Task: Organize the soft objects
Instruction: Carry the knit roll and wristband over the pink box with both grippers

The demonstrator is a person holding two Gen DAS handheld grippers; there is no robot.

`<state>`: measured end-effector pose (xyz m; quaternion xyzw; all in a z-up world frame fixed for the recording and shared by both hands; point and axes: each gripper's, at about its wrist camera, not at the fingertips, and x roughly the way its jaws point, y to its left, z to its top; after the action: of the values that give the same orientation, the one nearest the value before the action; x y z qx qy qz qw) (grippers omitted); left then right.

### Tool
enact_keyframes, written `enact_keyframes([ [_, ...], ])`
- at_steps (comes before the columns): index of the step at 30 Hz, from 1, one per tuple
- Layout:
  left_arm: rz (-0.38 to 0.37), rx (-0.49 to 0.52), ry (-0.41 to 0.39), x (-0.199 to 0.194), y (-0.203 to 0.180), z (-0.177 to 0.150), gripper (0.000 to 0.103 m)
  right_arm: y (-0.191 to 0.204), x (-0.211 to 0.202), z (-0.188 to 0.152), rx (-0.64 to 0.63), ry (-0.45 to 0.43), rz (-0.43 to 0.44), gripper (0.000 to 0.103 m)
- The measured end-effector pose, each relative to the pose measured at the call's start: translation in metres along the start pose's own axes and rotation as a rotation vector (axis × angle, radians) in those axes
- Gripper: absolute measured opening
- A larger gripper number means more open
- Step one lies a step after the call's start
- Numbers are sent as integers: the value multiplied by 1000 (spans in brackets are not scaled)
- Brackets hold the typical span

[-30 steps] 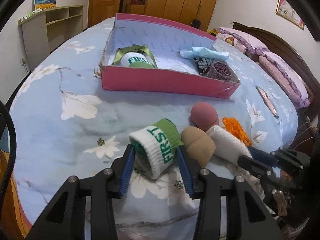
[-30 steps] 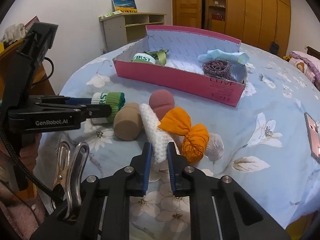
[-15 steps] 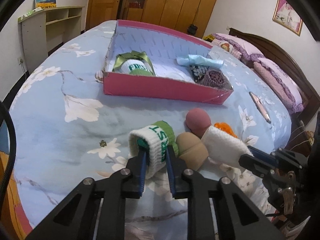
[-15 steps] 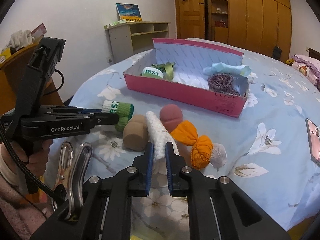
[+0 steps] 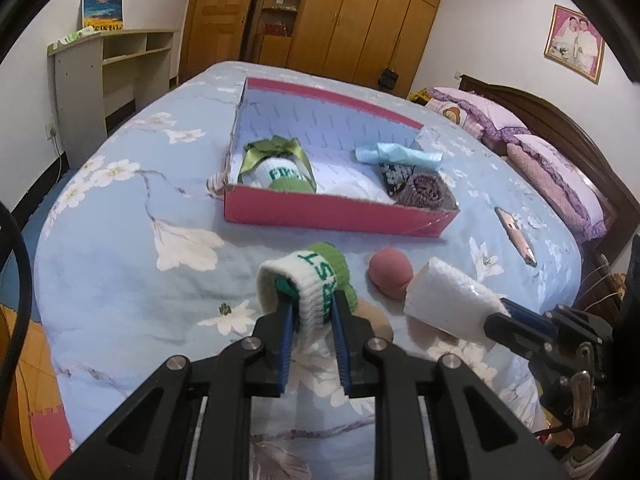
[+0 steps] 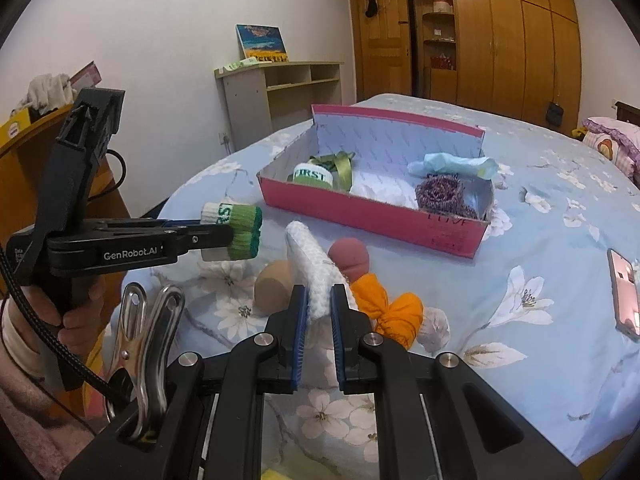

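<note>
A bed (image 5: pixel 120 216) with a pale blue sheet printed with white flowers is filling most of both views. Wooden wardrobes (image 5: pixel 360 16) are lining the far wall at the top, and an open beige shelf unit (image 5: pixel 108 64) is standing at the upper left. A pink box (image 5: pixel 336 212) is sitting mid-frame on the bed, holding a rolled sock, a green ribbon, a blue cloth and a dark knitted roll. A phone (image 5: pixel 516 236) is lying on the sheet to the right of the box.

The left gripper (image 5: pixel 312 316) is pinching a rolled white and green sock (image 5: pixel 308 280) lettered in green, raised clear of the sheet at lower centre. The right gripper (image 6: pixel 319 312) is clamping a white knitted roll (image 6: pixel 310 276), tilted up and leftward. On the sheet just beyond them are lying a pink ball (image 6: pixel 349 258), a tan ball (image 6: pixel 274 286) and an orange knotted cloth (image 6: pixel 390 314), close together in front of the box. A hand (image 6: pixel 76 316) is gripping the left gripper's handle at lower left of the right view.
</note>
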<state>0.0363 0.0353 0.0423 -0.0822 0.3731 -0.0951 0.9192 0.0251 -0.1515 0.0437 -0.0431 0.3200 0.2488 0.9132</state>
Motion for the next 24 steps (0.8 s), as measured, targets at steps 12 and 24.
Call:
enact_keyframes([
  [12, 12, 30, -75, -14, -5, 31, 19, -5, -9, 27, -12, -51, -19, 13],
  [24, 44, 59, -128, -9, -10, 74, 19, -23, -3, 67, -6, -108, -62, 13],
])
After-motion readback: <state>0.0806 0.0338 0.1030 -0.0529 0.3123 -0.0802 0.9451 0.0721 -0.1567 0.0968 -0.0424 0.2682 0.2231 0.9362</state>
